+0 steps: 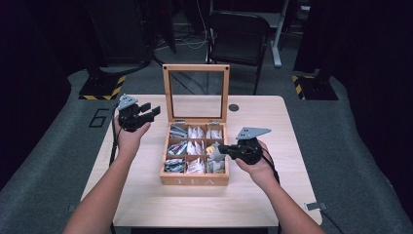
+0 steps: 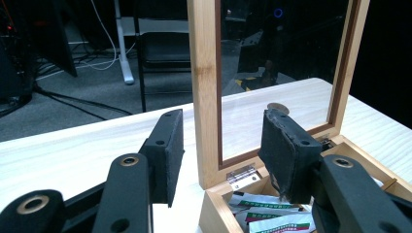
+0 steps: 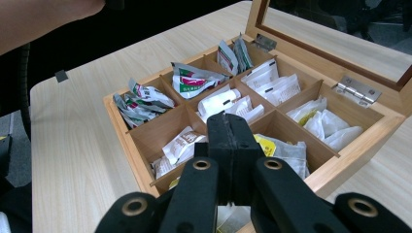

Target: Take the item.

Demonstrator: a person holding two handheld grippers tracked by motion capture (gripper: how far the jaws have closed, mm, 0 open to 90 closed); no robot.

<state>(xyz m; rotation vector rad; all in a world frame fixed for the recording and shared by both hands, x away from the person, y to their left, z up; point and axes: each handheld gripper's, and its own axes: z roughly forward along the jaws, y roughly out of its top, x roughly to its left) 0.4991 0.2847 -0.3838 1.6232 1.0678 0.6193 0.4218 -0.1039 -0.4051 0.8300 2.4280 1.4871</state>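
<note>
A wooden tea box point(image 1: 195, 180) stands mid-table with its glass lid point(image 1: 168, 92) upright. Its compartments hold several tea bags point(image 3: 194, 80). My right gripper point(image 1: 221, 148) hovers over the box's right front corner, shut on a pale tea bag with a yellow tag point(image 1: 214, 154). In the right gripper view the jaws point(image 3: 229, 121) are pressed together above the front compartments, hiding most of that bag. My left gripper point(image 1: 148, 113) is held left of the lid and open, with nothing between its pads. In the left gripper view the lid's wooden frame point(image 2: 204, 73) stands beyond the gap point(image 2: 226, 126).
The light wooden table point(image 1: 146, 195) has bare room left, right and in front of the box. A small dark round disc point(image 1: 234, 107) lies behind the lid. A black chair point(image 1: 238, 36) and yellow-black striped stand bases point(image 1: 104, 87) are on the floor beyond.
</note>
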